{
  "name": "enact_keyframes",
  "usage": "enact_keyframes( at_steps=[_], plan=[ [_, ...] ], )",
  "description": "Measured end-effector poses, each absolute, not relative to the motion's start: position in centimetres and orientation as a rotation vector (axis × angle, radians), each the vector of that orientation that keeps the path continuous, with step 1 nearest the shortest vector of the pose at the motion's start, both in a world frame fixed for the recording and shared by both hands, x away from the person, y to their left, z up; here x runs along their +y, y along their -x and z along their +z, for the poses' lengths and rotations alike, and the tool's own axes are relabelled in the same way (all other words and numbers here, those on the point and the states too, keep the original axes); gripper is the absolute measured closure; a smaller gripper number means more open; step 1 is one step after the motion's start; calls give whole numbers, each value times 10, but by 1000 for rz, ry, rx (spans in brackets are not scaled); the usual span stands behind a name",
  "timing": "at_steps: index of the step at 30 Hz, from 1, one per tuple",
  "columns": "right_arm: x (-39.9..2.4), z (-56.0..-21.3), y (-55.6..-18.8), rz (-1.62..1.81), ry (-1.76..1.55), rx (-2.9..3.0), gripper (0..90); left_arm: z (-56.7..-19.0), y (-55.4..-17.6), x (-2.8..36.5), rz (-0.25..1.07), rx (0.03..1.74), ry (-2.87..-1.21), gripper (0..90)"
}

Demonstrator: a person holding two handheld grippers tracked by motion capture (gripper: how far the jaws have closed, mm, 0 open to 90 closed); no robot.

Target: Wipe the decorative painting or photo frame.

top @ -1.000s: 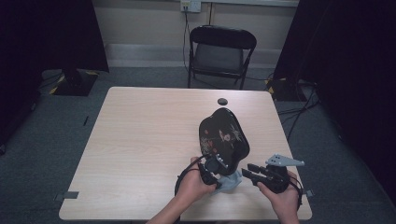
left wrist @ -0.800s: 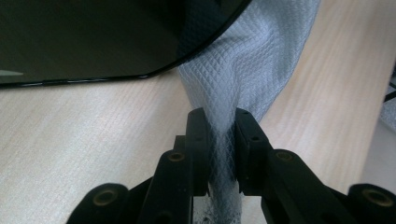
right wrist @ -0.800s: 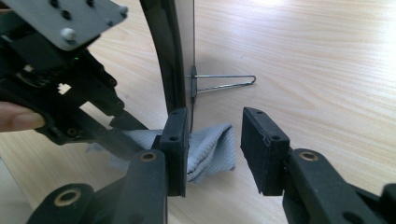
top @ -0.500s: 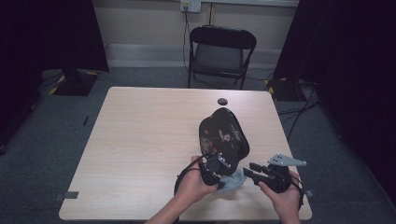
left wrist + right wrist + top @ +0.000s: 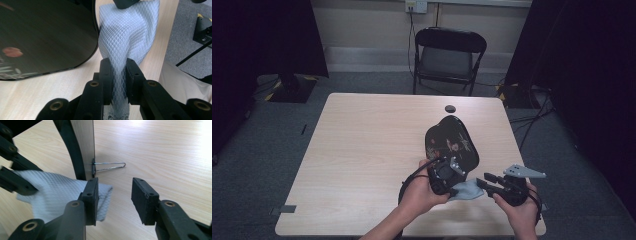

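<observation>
Cloth (image 5: 464, 191) at near right of the surface (image 5: 362, 150), just near of the black tray (image 5: 452, 142), which stands tilted up on a wire stand (image 5: 110, 166).

Left gripper (image 5: 451, 177): jaws clenched on cloth; in the left gripper view the white waffle weave (image 5: 125, 37) is pinched between the two pads and rises from them towards the tray's dark patterned face (image 5: 45, 32).

Right gripper (image 5: 484, 180): jaws released, just been opening. In the right gripper view the cloth's free end (image 5: 62, 192) lies against and behind the left pad; the gap between the pads is bare wood. No grip there.

Key relation: cloth runs left to right between the two grippers, long axis roughly across the near edge. Its free end sits to the left of the right jaws' gap, not inside it. Left hand (image 5: 422, 192) has it; right hand (image 5: 519, 210) is just beside.

Judgement: cloth likely meant for wiping the tray. The left gripper alone would carry it; the tray face lies just beyond, up and far.
</observation>
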State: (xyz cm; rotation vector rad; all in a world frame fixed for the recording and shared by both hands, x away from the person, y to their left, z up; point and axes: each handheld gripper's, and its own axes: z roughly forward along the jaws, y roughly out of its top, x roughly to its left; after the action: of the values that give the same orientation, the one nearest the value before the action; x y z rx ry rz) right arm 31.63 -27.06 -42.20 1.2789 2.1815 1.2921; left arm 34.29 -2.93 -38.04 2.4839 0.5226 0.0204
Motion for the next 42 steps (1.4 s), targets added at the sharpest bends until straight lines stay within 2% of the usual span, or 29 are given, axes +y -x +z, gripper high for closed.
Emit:
enact_keyframes(
  at_steps=[22,42],
  plan=[
    [-282,-429,-320,1240,-1321,2156,551,-330,-345,-28,71,493,-2458,783],
    [-271,-427,-317,1258,-1258,2199,544,-288,-347,-26,100,488,-2404,784]
  ],
)
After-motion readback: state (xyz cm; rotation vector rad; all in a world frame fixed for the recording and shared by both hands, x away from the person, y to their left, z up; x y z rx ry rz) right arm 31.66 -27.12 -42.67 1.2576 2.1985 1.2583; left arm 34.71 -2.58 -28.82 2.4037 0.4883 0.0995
